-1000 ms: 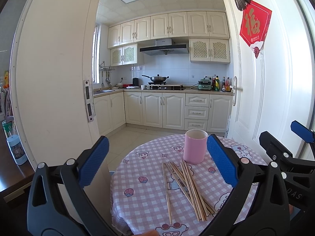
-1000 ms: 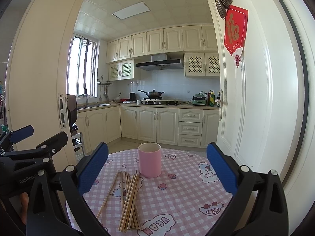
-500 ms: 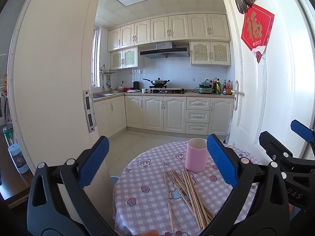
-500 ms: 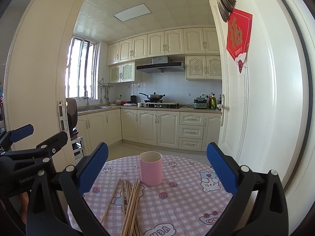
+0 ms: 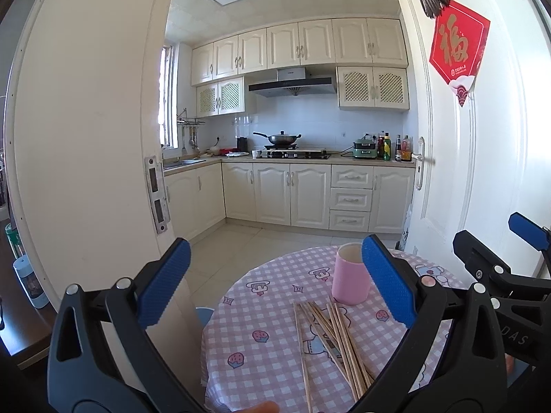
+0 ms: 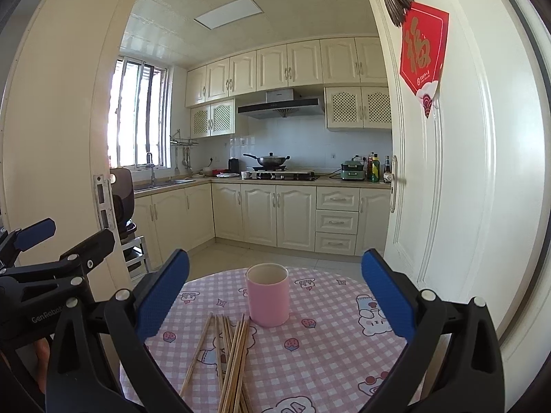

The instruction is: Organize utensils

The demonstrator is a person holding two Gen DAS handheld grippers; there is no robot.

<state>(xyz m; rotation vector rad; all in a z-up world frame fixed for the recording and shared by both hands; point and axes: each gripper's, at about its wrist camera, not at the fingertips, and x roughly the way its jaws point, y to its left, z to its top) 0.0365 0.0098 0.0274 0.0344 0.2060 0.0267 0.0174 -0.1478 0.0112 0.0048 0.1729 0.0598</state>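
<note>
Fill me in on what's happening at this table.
A person holds two grippers above a round table with a pink checked cloth. The left gripper and the right gripper are both open and hold nothing. A loose pile of wooden chopsticks lies flat beside an upright pink cup. None are in the cup yet.

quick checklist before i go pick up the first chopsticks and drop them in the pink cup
1. Pink cup upright, mouth open: ok.
2. Cup empty inside: cannot tell, the bottom is hidden.
3. Chopsticks all on the checked tablecloth, none in the cup: ok.
4. Chopsticks easy to single out: not ok, they lie in a loose crossed pile.
5. Left tool open and empty: ok.
6. Right tool open and empty, with the cup ahead between its fingers: ok.
</note>
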